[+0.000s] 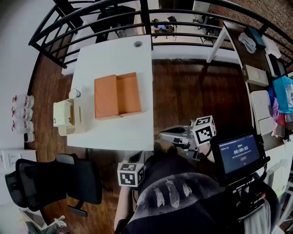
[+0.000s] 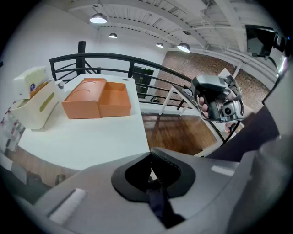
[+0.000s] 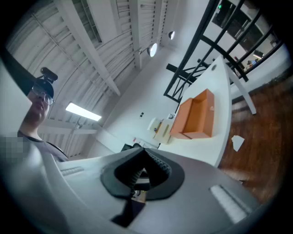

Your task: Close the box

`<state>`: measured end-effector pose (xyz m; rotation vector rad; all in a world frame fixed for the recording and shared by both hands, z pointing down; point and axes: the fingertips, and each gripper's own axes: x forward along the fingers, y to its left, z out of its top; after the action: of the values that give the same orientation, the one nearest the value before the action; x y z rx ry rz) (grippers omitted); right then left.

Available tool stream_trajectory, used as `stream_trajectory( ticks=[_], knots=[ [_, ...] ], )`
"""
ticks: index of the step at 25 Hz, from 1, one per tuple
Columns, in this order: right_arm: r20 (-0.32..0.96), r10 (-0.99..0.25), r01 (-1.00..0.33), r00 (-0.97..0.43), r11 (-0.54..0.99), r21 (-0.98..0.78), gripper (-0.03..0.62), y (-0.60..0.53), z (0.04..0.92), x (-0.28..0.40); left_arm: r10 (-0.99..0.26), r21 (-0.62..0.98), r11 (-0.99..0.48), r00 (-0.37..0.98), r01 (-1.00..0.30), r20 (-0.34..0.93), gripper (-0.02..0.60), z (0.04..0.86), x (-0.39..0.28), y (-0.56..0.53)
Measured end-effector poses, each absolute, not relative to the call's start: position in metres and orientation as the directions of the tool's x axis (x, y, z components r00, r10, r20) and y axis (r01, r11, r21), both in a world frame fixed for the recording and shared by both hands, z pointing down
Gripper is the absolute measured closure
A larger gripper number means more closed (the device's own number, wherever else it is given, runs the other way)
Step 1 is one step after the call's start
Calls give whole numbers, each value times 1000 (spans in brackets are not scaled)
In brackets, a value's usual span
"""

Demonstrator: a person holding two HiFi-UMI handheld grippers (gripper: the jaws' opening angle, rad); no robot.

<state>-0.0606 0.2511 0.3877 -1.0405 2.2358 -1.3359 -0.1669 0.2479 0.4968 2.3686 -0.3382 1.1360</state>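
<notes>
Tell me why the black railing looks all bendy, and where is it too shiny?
Head view: the wide lens bows the railing into an arc. Left gripper view: the ceiling lamps glare white, the corners go black, and the orange box is sharp. Right gripper view: the strip light glares, and the whole room sits tilted.

A white table (image 1: pixel 114 128) lies toward 11 o'clock, with a cream bin (image 1: pixel 64 118) at its 9 o'clock edge. A black office chair (image 1: pixel 50 183) stands at 7 o'clock, and a railing (image 1: pixel 114 9) runs at 12.
</notes>
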Motion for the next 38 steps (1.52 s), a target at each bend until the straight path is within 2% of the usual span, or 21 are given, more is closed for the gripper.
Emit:
stream_trajectory(
  ticks=[8,12,15,19,23,29,35,38],
  knots=[
    [264,-813,-557,-519,88,-826,589,232,411,-9,196,477,-834,659,-278,726,566,512,-100,237],
    [335,-794,-567,-507,14,-824,589,225,426,28,209,507,-818,682,-271,701,566,507,-62,227],
    [334,-766,-543,-550,23,-839,589,200,443,51,192,507,-797,660,-327,727,566,519,-39,204],
    [277,-671,-463,-688,112,-879,589,156,458,93,102,414,-803,586,-429,804,566,530,11,177],
    [247,-513,-398,-822,209,-893,589,127,455,153,-10,362,-715,527,-598,850,566,528,63,167],
    [283,-330,-393,-900,340,-854,589,85,447,215,-103,333,-612,490,-717,866,566,518,111,142],
    [397,-142,-404,-907,561,-723,589,21,453,187,-181,263,-562,426,-784,886,566,538,103,90],
    [470,-34,-338,-882,741,-580,589,11,448,153,-163,314,-542,464,-779,871,566,547,89,82]
  ],
)
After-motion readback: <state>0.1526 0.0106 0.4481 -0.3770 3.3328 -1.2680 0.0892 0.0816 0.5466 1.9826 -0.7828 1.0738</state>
